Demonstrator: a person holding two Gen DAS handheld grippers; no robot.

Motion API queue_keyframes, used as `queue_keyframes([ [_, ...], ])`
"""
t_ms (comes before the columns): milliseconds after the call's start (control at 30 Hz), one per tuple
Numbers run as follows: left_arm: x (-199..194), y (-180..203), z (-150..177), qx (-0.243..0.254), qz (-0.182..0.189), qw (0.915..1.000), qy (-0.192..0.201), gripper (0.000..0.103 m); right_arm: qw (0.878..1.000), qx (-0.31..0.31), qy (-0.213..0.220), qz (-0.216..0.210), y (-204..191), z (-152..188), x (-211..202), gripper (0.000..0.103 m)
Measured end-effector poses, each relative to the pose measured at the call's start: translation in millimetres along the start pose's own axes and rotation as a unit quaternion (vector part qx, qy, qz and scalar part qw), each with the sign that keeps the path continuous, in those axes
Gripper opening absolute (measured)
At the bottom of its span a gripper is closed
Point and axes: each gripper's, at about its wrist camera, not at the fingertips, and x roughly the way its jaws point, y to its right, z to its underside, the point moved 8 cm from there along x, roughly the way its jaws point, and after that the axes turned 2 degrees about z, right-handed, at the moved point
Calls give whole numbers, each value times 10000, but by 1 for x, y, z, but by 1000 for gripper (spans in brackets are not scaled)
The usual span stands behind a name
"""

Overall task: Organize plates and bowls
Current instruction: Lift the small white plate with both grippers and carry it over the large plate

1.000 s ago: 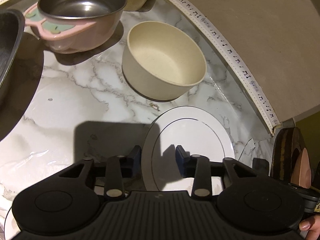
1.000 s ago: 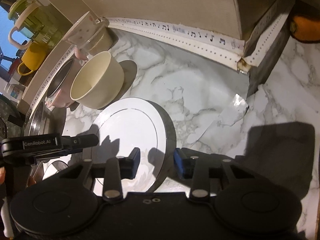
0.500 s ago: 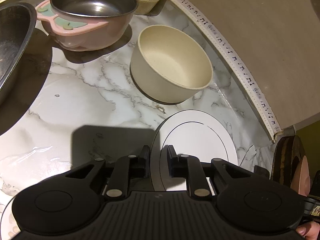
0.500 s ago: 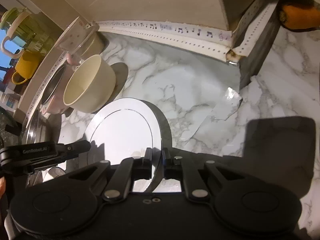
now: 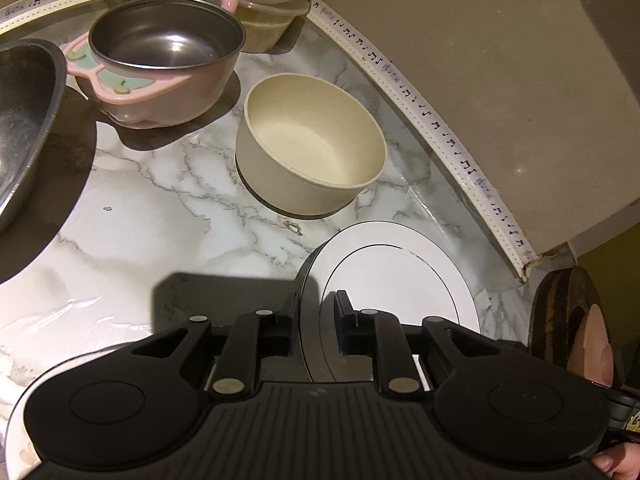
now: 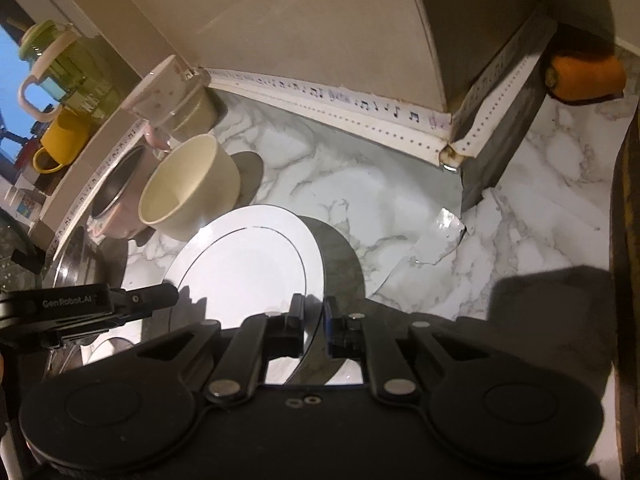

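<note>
Both jaws clamped on the smooth round white plate (image 6: 248, 264) rim, matte cream bowl (image 5: 312, 148) beyond, veined marble counter (image 5: 168, 200)

plate (image 5: 396, 276): near right on table (image 5: 168, 208) | bowl (image 5: 310, 144): just beyond plate | metal-lined bowl (image 5: 164, 60): far left of bowl | lidded container (image 5: 268, 8): farthest, behind both
</note>
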Motion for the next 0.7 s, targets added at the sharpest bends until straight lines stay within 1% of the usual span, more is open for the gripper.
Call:
queue_keyframes([
  [133,-19,-2,5,-6,37,10000,68,17,9999,-72,87,-50,-13,4,-14,10],
  [233,-34,-8,11,45,-3,9999,155,17,9997,-169,149,-98,-26,9,-24,10],
  [367,-53,-20,21,-20,-90,9997,212,17,9993,-283,152,-214,-43,17,-32,9],
  [567,-85,-39,37,-66,-206,9991,373,17,9983,-442,50,-369,-68,35,-33,9],
  [700,-97,-58,52,-157,-320,9987,374,17,9974,-583,-72,-419,-85,53,-30,9],
])
